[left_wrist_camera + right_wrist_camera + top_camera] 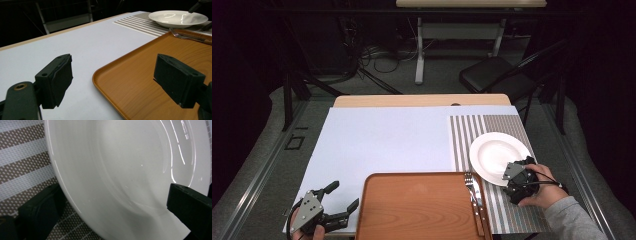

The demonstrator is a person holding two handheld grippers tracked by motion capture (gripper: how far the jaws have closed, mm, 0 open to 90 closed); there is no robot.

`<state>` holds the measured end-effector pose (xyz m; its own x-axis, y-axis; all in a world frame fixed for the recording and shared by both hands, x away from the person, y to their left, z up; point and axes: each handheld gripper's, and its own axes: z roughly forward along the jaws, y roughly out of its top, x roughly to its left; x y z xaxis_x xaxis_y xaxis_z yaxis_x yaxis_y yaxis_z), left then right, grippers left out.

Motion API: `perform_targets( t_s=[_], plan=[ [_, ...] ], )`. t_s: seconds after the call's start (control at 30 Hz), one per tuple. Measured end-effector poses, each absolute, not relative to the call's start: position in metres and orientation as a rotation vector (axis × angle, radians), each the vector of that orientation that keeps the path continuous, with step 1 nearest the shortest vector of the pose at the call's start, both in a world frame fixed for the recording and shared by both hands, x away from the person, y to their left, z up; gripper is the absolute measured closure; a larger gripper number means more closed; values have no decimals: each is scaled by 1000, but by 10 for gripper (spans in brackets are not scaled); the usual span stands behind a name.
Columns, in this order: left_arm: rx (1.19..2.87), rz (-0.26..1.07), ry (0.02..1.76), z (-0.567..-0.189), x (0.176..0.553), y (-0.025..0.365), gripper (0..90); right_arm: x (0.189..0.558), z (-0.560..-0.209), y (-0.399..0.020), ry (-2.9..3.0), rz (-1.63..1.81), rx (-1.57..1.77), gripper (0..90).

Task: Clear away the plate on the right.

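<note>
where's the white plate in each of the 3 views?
High view: white plate right of centre on the striped placemat, right gripper at its near rim.
Left gripper view: top right, beyond the wooden tray.
Right gripper view: spans the picture, one jaw on each side of its rim.
Shared landmark: the striped placemat.

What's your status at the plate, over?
Right gripper open, jaws straddling the white plate rim. Left gripper open, idle beside the tray. Fork lies close by.
</note>
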<state>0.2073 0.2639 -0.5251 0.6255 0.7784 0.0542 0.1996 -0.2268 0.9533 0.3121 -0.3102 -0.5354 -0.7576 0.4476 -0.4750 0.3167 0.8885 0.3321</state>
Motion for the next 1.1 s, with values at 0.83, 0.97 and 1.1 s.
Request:
perform_targets(
  t_s=[0.83,0.97,1.1],
  plan=[
    [1750,654,798,-525,207,264,152,321,-540,-306,2411,294,513,3],
    [1751,654,795,-525,208,264,152,321,-539,-307,2418,283,516,0],
    [1754,654,791,-525,207,264,153,321,-540,-307,2416,285,508,0]
  ],
)
